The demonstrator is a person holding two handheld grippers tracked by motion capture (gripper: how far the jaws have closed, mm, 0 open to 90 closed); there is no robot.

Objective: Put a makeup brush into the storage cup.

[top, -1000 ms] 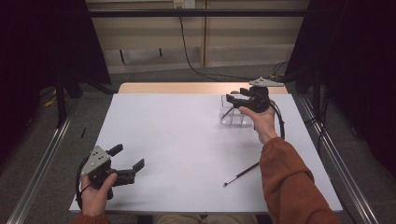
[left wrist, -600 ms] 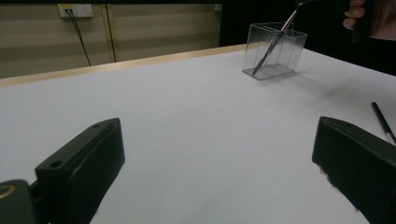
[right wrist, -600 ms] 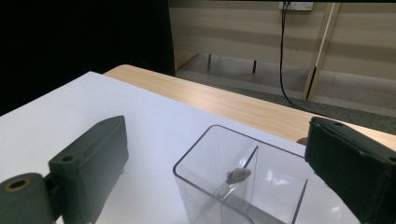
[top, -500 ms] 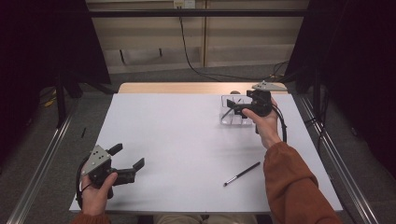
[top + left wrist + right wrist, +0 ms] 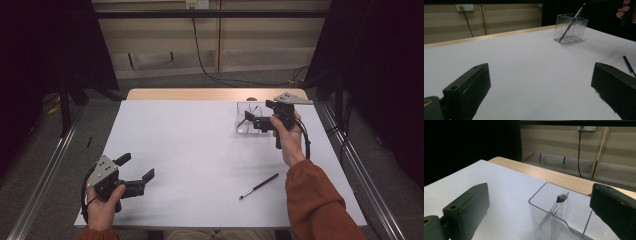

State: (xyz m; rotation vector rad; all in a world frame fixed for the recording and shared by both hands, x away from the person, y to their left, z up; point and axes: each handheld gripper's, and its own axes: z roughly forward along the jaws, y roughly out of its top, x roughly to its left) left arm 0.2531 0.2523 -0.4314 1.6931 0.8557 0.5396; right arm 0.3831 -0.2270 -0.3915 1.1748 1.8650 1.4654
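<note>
Clear acrylic marks my target in the high view: the transparent pen holder [image 5: 248, 118] sits at about one o'clock on the white table [image 5: 200, 150], and my right gripper [image 5: 259, 121] hovers at its near right side, jaws spread wide and holding nothing. A slim pen-like stick already leans inside the holder. A second black pen [image 5: 258, 186] lies loose on the table at about five o'clock, well apart from the holder. My left gripper [image 5: 136, 173] rests at seven o'clock, jaws wide open, empty.

From the left gripper view, both black jaws stand far apart with bare table between them. The pen holder [image 5: 570, 28] is off at one o'clock with the leaning stick [image 5: 571, 22] poking above its rim, and the loose pen's end [image 5: 629, 65] shows at three o'clock.

From the right gripper view, my jaws are parted wide and the pen holder [image 5: 554, 220] sits just below and between them, the stick's dark tip [image 5: 562, 198] near its rim.

I judge the drop is finished, so the good move is to lift straight up clear of the rim, then swing down to the loose pen and pinch it mid-shaft.

No brand, label or writing is readable anywhere.
</note>
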